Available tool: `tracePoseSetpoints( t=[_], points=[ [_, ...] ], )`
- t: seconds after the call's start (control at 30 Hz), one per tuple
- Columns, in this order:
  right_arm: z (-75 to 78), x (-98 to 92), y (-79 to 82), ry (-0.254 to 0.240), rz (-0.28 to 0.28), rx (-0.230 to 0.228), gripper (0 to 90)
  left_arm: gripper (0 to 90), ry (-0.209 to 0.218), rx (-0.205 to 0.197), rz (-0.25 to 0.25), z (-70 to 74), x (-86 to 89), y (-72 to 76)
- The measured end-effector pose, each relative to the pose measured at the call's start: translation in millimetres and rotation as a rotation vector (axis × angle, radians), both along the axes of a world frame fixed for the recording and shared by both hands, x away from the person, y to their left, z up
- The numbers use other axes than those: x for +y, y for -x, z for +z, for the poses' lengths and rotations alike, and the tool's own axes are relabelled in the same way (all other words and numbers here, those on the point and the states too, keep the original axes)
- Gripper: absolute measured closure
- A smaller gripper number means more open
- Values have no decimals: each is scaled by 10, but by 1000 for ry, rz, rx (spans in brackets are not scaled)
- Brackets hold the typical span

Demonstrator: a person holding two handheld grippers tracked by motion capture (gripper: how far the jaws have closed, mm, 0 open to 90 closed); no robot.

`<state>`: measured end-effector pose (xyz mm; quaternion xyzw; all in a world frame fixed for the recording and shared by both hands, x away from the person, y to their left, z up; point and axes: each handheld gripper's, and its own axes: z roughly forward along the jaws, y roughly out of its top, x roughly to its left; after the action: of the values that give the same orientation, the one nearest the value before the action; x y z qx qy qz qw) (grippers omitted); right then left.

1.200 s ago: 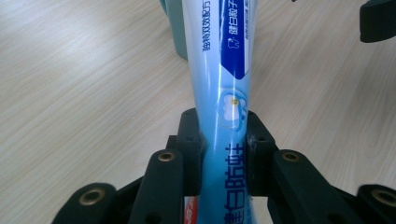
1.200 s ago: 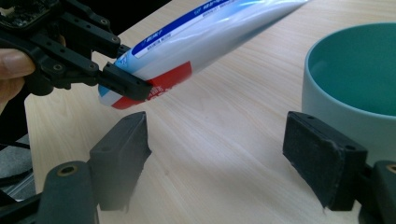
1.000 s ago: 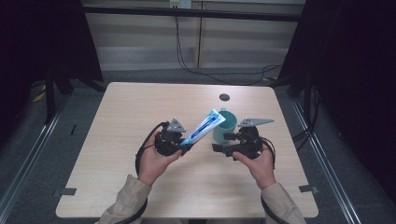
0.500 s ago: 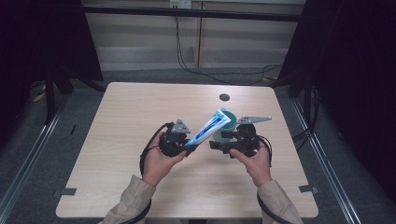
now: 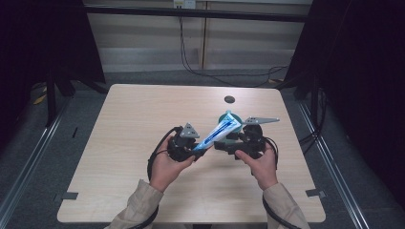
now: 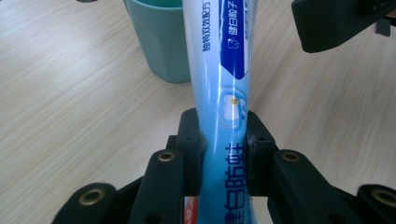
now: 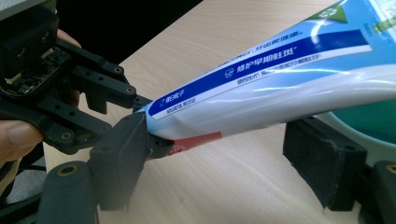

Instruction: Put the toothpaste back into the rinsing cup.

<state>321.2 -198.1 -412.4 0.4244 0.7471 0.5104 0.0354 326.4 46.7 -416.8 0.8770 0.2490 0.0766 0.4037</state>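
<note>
A blue and white toothpaste tube slants up to the right over the table. My left gripper is shut on its lower, crimped end. In the left gripper view the jaws pinch the tube from both sides. Its far end reaches over a teal cup that stands upright on the table. My right gripper faces the left one beside the cup. Its jaws stand wide open, the tube crosses above the gap, and the cup sits beyond its right jaw.
A small dark round disc lies near the table's far edge. Dark curtains and metal frame rails flank the table. Cables trail from both grippers toward the person's sleeves. The left gripper and a fingertip are close to the right gripper's jaws.
The tube's free end has swung a little to the right and lower, over the cup, as the left hand shifted slightly. The right gripper has kept still.
</note>
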Motion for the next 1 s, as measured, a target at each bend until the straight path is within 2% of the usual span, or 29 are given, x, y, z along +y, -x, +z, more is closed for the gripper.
tracePoseSetpoints(
  t=[0.1, 0.33, 0.47, 0.53, 0.7, 1.0],
  points=[
    [-7, -3, -12, 1, -1, 0, 220, 731, 9, 4, 3, -4, -12, -1],
    [-29, 8, -30, -28, -8, 18, 245, 731, 17, 8, 9, -19, -35, -1],
    [-25, -5, -30, -48, -30, 14, 292, 730, 21, 7, 6, 4, -51, 6],
    [-23, -11, -32, -60, -35, 18, 292, 730, 23, -1, 4, 15, -67, 10],
    [-13, -17, -34, -68, -48, 24, 297, 729, 24, 10, 4, 10, -90, 27],
    [-74, -16, -51, -84, -82, 50, 342, 727, 5, 15, 11, -23, -147, 54]
  ],
)
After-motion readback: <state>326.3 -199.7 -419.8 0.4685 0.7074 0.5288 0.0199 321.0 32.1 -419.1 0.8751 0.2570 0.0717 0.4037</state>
